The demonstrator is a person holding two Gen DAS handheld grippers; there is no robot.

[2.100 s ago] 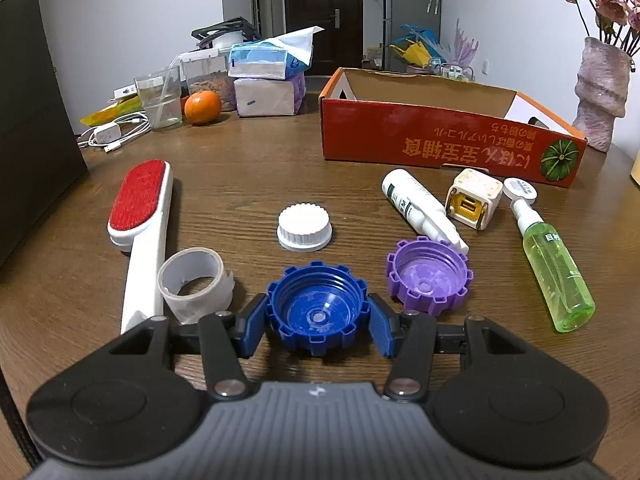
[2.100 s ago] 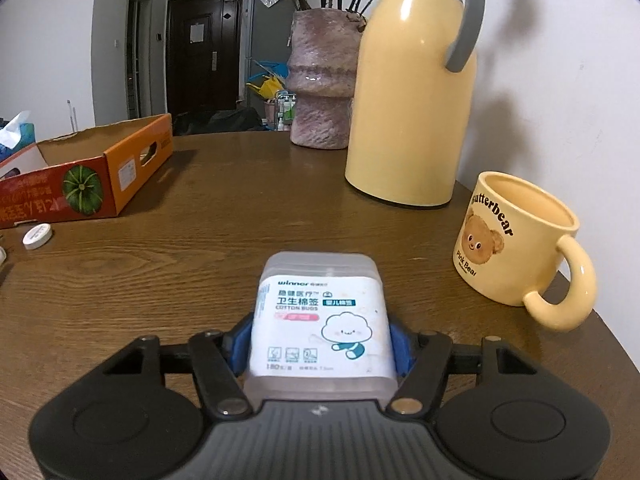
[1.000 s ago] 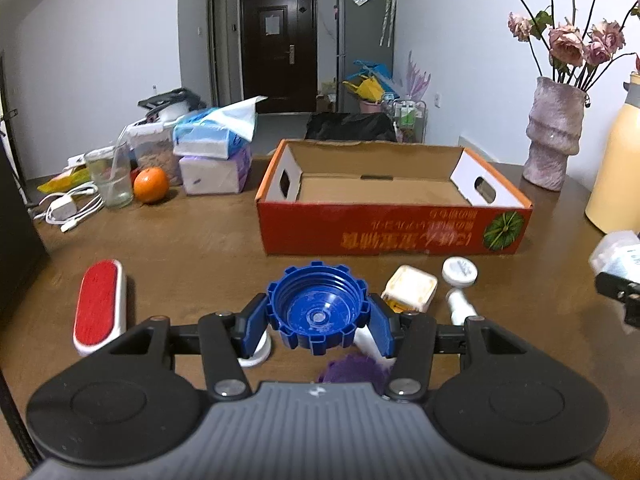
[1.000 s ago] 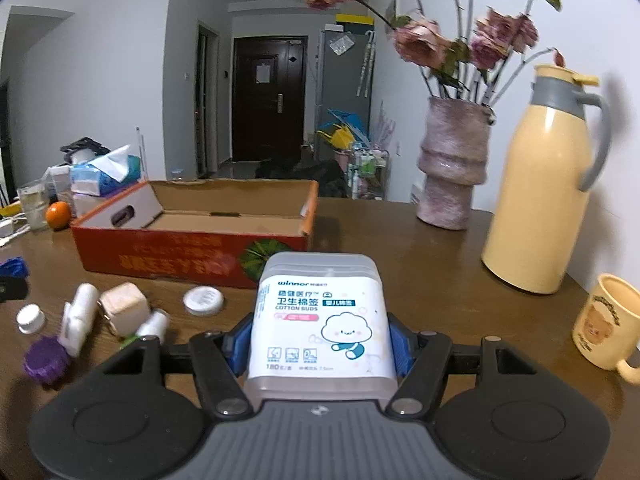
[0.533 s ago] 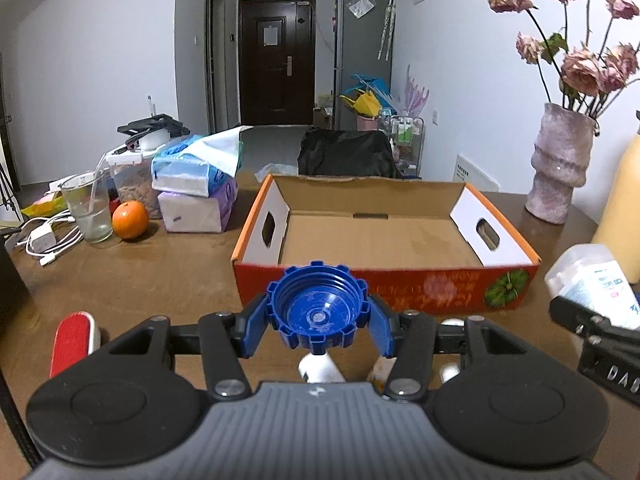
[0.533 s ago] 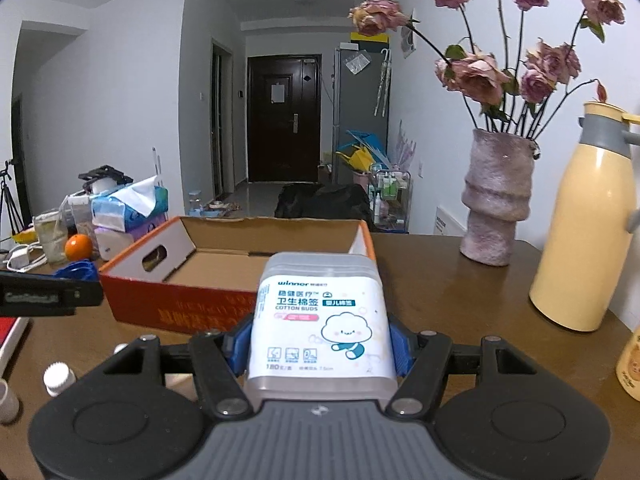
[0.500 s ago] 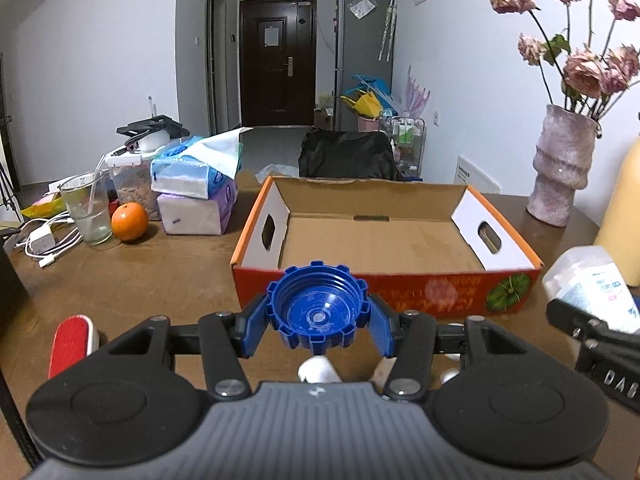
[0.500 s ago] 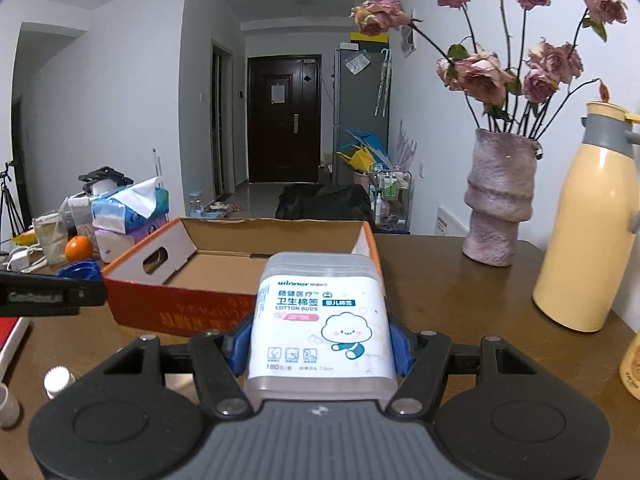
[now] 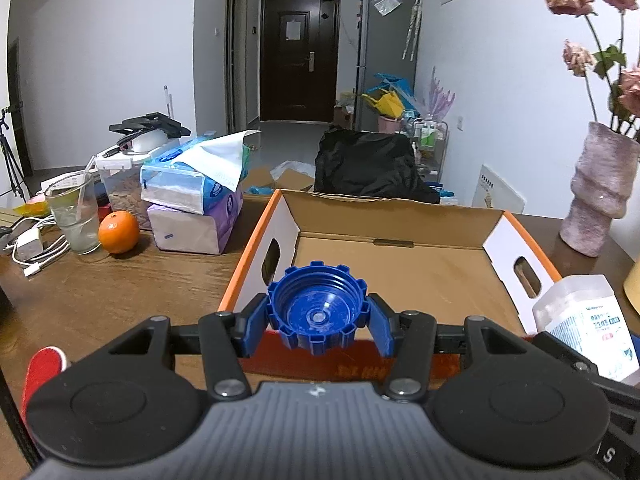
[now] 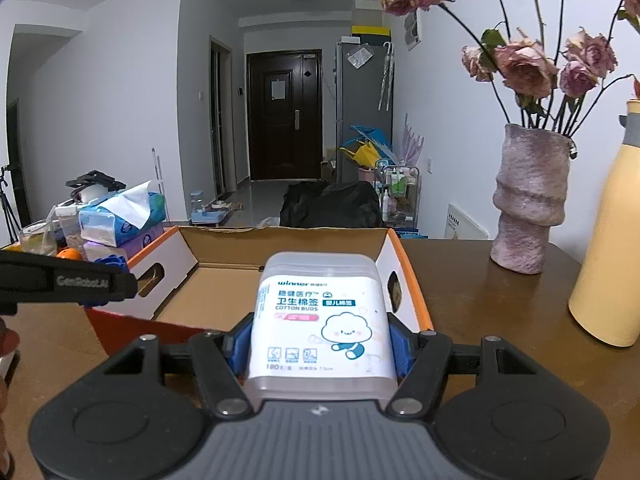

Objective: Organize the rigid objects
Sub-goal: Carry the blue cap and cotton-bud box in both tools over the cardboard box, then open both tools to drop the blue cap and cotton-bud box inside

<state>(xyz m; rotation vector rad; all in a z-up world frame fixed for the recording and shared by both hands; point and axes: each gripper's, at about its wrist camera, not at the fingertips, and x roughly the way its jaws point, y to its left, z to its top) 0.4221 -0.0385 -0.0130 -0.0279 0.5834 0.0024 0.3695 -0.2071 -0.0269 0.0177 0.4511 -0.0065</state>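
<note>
My left gripper is shut on a blue ribbed bottle cap, hollow side up, held above the near wall of the orange cardboard box. My right gripper is shut on a clear cotton bud box with a white label, held over the same cardboard box's near right corner. In the left wrist view the cotton bud box shows at the right edge. In the right wrist view the left gripper's black side juts in from the left. The cardboard box's floor is bare.
Tissue packs, an orange, a glass and charger cables stand left of the box. A pink vase with dried roses and a yellow thermos stand to its right. A red lint brush lies at the near left.
Both grippers have moved forward toward the cardboard box with their loads, and it now looms larger. The small items on the table have slid out of view beneath the grippers.
</note>
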